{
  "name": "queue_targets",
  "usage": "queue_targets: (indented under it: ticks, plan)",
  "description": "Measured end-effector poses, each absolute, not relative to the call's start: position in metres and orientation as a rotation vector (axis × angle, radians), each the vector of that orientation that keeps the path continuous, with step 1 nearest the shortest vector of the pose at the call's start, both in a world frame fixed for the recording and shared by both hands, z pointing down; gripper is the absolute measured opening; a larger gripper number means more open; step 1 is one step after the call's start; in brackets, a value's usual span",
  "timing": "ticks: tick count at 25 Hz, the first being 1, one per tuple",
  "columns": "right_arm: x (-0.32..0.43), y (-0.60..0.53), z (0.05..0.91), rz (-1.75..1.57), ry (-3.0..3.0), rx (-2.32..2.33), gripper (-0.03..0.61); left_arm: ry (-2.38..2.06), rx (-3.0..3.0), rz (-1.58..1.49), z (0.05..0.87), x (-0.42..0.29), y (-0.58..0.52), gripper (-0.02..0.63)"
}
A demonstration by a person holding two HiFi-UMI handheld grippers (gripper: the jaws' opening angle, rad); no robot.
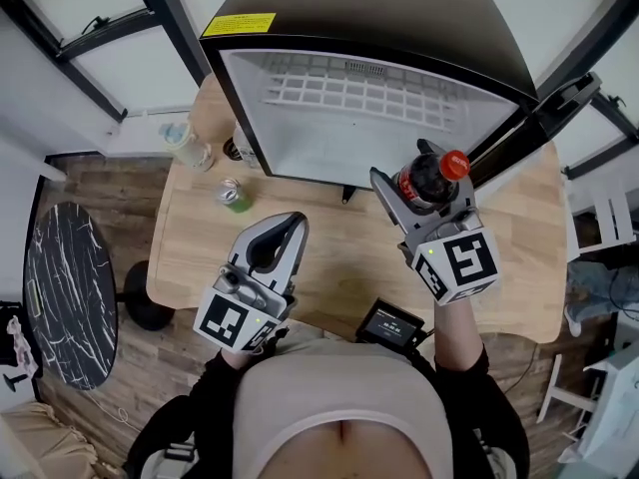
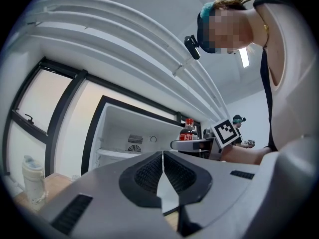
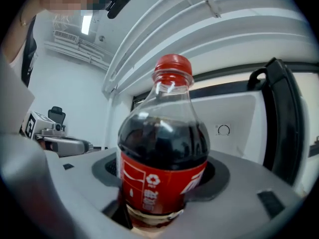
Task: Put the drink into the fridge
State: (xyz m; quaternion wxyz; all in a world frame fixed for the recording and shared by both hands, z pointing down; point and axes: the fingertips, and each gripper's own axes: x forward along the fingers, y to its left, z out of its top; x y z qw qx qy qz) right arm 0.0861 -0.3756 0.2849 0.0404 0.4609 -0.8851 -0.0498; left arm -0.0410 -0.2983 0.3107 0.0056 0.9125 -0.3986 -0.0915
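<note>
Pale wooden tabletop (image 1: 329, 257) fills the room in front of the person, with an open mini fridge (image 1: 379, 8) standing at its far side. The right gripper (image 3: 162, 193) has its jaws clamped round the lower body of a cola bottle (image 3: 162, 133), which stands upright with its red cap on, lifted off the wood and held just in front of the fridge opening. The left gripper (image 2: 163, 171) has its pads pressed together on nothing and hangs low near the person's edge of the table. Judged from this, the pick-up and the opening of the door are done, and what is left is carrying the bottle in, setting it down and letting go. The cabinet looks bare apart from a white wire shelf (image 1: 349, 93), so there should be room. Whether the bottle's height will clear under that shelf cannot be told. The door (image 1: 544, 108) stands swung out on the right, close beside the right gripper, so the path in probably wants to bear slightly left of it and over the lower lip of the cabinet. Off to the left, a green can (image 1: 233, 195) and a lidded clear cup (image 1: 188, 143) stand well apart from that path, and a small screened device (image 1: 389, 322) lies at the near edge, below the raised bottle.
</note>
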Motion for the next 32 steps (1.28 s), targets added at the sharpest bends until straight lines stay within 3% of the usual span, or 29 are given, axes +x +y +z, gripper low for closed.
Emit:
queue_targets:
  ticks: [19,32]
  plan:
    - [0.084,-0.455,0.278,-0.328,-2.598,1.454,0.337,-1.317,2.807,-0.247,0.322,-0.06,-0.299,0.015]
    - [0.079,-0.482,0.29,-0.254,-2.619,1.428,0.337,-1.348,2.782,-0.247,0.325,-0.069,-0.301,0.015]
